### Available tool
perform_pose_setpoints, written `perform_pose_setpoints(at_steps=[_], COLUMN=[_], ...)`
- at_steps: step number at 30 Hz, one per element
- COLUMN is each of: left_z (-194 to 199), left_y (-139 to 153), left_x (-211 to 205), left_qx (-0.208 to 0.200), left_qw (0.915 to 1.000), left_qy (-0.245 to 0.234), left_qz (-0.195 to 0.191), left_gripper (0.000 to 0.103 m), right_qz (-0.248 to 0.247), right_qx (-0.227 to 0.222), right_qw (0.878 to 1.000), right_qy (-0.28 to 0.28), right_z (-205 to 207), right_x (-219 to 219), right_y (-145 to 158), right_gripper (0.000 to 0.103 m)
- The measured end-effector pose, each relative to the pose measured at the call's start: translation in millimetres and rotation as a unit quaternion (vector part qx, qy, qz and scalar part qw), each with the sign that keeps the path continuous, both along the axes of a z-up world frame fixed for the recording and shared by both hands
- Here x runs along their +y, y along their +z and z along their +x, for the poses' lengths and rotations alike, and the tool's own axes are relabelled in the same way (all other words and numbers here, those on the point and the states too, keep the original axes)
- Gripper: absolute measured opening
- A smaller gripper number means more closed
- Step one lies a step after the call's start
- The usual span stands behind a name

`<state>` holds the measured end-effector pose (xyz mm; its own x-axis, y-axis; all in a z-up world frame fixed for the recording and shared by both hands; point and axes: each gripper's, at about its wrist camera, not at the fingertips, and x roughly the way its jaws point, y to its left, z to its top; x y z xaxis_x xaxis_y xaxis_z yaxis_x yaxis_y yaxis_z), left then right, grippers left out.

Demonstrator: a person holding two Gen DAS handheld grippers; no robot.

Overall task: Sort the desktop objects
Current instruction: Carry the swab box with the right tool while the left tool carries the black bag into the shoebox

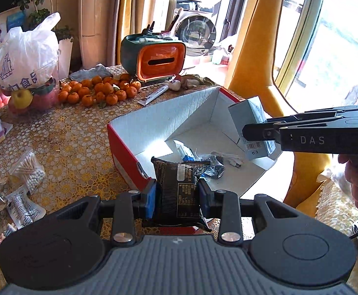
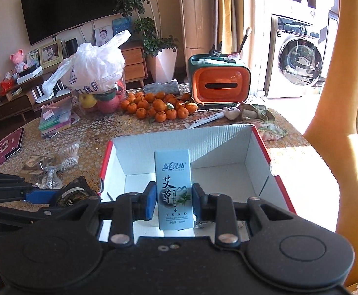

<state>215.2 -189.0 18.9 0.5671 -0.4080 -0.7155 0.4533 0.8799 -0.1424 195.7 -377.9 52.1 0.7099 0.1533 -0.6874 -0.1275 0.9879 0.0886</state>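
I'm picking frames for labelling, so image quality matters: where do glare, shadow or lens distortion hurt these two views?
Left wrist view: the window blows out white, and a sun patch glares on the cardboard box wall; the dark packet in the left gripper stays readable. Right wrist view: sunlight washes out the table beside the box, straight edges bow toward the rim, and the pale blue carton is sharp.

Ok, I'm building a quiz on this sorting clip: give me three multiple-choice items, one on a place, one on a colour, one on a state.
1. Where is the white cable?
A. inside the open box
B. among the tangerines
C. on the plastic bag

2. What colour is the box outside?
A. green
B. red
C. black

3. What is the right gripper doing?
A. open, empty
B. shut on a dark packet
C. shut on a pale blue carton

A: it lies on the box floor.
B: red outer walls show.
C: the pads clamp the carton.
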Motion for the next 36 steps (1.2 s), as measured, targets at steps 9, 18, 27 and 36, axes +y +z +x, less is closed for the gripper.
perform_pose_setpoints(at_steps=[9,18,27,36], left_z=[26.3,58.9,85.2,99.5], left_y=[-14.8,-32.8,-53.4,-70.2], left_x=[-37.2,-56.8,-69.9,-82.5], left_qx=[0.006,0.021,0.042,0.049], left_qw=[0.9995,0.9984,0.9969,0.9945], left_qy=[-0.01,-0.001,0.016,0.016], left_qz=[0.031,0.052,0.064,0.091], left_gripper=[0.033,0.033,0.033,0.033], right_qz=[0.001,0.009,-0.001,-0.006], right_qx=[0.019,0.038,0.059,0.078], right_qw=[0.999,0.998,0.997,0.995], right_qy=[-0.037,-0.056,-0.058,-0.06], right_z=[20.6,38.0,50.4,62.8], right_x=[-31.0,-51.1,-58.8,-59.0], right_y=[-19.4,-39.9,-55.3,-72.1], right_gripper=[0.029,0.029,0.029,0.029])
